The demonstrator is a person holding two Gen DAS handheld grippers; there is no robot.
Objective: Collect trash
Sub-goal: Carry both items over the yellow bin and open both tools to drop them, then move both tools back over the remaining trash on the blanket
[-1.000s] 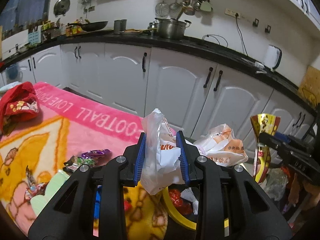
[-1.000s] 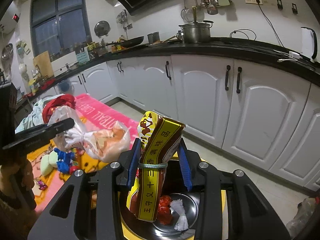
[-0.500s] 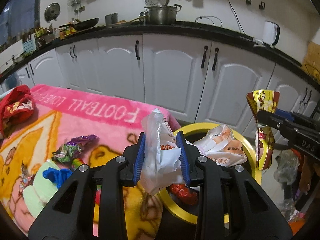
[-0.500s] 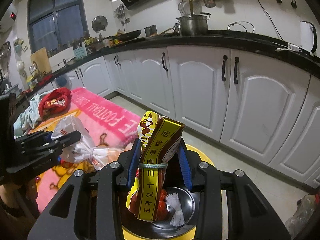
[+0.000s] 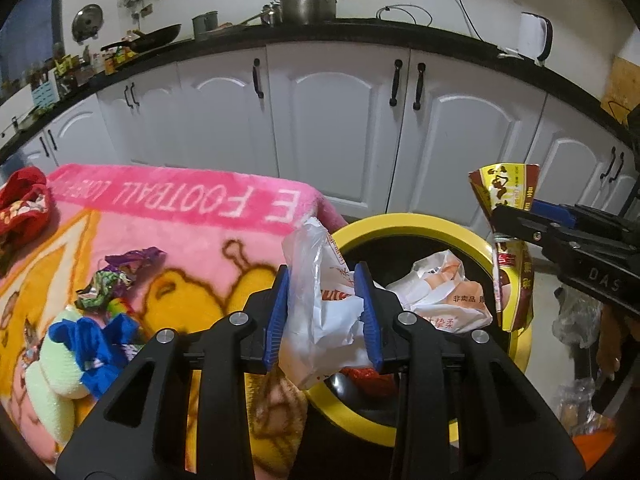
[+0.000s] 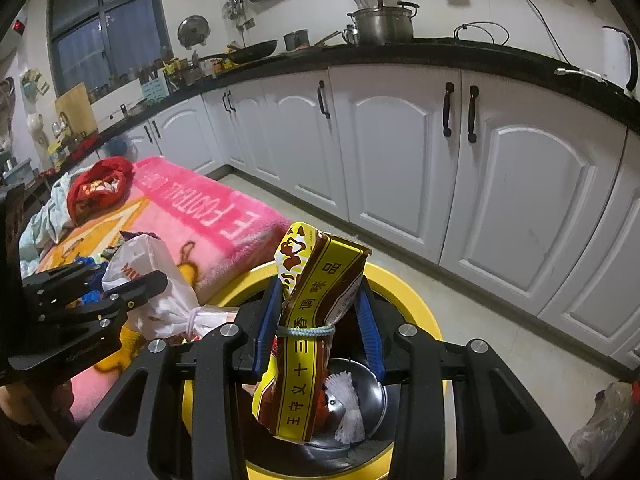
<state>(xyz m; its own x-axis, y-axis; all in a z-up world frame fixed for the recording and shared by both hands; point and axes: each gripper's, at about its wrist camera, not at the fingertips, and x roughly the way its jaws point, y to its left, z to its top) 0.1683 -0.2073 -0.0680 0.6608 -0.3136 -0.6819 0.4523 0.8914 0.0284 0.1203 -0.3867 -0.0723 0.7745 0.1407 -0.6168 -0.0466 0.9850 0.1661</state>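
My left gripper (image 5: pixel 322 312) is shut on a white plastic bag (image 5: pixel 320 304) with red print, held over the near rim of a yellow-rimmed bin (image 5: pixel 404 222). The bag's knotted bulk (image 5: pixel 444 300) hangs over the bin's opening. My right gripper (image 6: pixel 318 328) is shut on a yellow and brown seasoning packet (image 6: pixel 308 344), held upright above the same bin (image 6: pixel 408 292). Inside the bin lie red wrappers and a white net (image 6: pixel 348 408). The left gripper with its bag (image 6: pixel 148 280) shows at the left of the right wrist view; the right gripper and packet (image 5: pixel 508 240) show at the right of the left wrist view.
A pink and yellow blanket (image 5: pixel 168 200) lies left of the bin with crumpled wrappers (image 5: pixel 120 276), a blue cloth (image 5: pixel 96 340) and red clothing (image 5: pixel 24 200) on it. White kitchen cabinets (image 5: pixel 340 120) stand behind. A clear plastic bag (image 6: pixel 604 424) lies on the floor at right.
Both grippers have moved down and forward toward the bin, so its yellow rim and inside show more fully. Both still hold their trash.
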